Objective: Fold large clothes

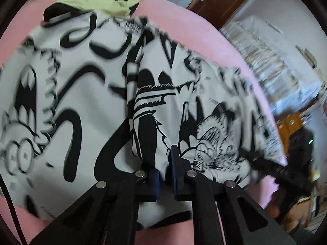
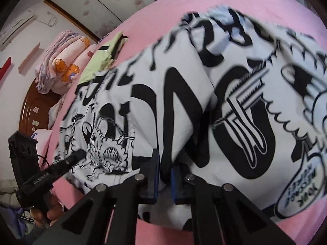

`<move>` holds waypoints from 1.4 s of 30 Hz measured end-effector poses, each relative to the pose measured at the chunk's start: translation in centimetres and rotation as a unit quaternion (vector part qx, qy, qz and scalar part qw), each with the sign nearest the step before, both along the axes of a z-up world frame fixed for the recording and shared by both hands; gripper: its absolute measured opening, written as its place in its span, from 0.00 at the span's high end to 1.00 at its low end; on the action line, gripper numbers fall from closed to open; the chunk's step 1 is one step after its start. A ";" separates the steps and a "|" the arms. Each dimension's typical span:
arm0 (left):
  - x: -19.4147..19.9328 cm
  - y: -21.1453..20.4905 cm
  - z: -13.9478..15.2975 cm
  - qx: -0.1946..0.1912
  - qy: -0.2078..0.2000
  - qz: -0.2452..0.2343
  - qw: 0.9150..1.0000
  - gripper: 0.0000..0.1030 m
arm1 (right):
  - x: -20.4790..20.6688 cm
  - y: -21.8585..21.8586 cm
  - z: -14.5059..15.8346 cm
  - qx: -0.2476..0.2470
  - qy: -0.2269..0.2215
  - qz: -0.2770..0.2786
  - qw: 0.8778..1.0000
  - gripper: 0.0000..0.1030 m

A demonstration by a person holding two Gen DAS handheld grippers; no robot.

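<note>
So the pink bed [image 1: 184, 26] takes up most of the scene, and one big white shirt with black cartoon print [image 1: 71, 94] is spread across the middle of it, running away from the near edge toward the far side. That's the only thing being folded; there's also one yellow-green garment [image 1: 98, 2] lying at the far end, just past the shirt, and one stack of bedding [image 2: 61, 61] way off by the headboard. Two grippers, both at the shirt's near hem, side by side: left gripper [image 1: 164, 163] clamped tight on a bunched fold of the fabric, right gripper [image 2: 165, 167] pinched narrow on the hem too. Neither is nearer really, they both hold the same edge, so I'd guess that edge gets carried toward the far side next.
</note>
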State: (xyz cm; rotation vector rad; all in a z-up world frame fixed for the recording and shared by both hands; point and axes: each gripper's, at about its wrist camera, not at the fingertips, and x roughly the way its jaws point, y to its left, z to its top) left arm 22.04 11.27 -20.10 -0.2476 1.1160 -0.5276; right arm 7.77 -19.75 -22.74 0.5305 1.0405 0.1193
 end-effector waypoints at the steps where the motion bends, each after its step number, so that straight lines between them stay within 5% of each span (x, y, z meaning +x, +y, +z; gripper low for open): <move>1: 0.0 -0.3 -0.2 0.004 -0.007 0.002 1.000 0.93 | 0.0 0.1 -0.5 -0.005 -0.001 -0.002 1.000 0.94; 5: 0.1 -1.2 0.6 0.023 -0.012 0.003 1.000 0.87 | 0.1 0.9 0.1 -0.038 -0.003 0.007 0.999 0.88; 10: -0.6 -1.6 2.7 0.042 -0.018 0.010 0.999 0.62 | -0.3 0.7 2.9 -0.086 0.005 0.004 0.996 0.60; 13: -1.6 -1.1 4.9 0.043 -0.045 0.030 0.998 0.61 | -1.3 -0.1 5.3 -0.103 -0.017 -0.018 0.994 0.56; 18: -1.4 -1.4 7.9 0.024 -0.102 0.042 0.994 0.61 | -1.8 0.8 8.0 -0.146 -0.078 -0.013 0.986 0.56; 23: 1.6 -3.9 7.7 0.005 -0.112 0.027 0.993 0.61 | 1.5 3.4 7.6 -0.173 -0.107 0.019 0.979 0.56; 31: 6.2 -5.3 3.0 0.030 -0.070 0.051 0.996 0.61 | 7.4 3.7 4.3 -0.181 -0.090 0.019 0.979 0.59; 34: 6.3 -4.1 1.6 0.033 -0.058 0.060 0.996 0.62 | 7.2 2.0 3.6 -0.192 -0.085 -0.001 0.978 0.64; 37: 5.8 -3.6 1.1 0.035 -0.063 0.055 0.996 0.62 | 6.4 -0.1 2.9 -0.205 -0.073 -0.022 0.976 0.80; 42: 5.7 -3.7 1.2 0.043 -0.063 0.056 0.996 0.62 | 5.7 -0.9 2.5 -0.201 -0.065 -0.021 0.977 0.80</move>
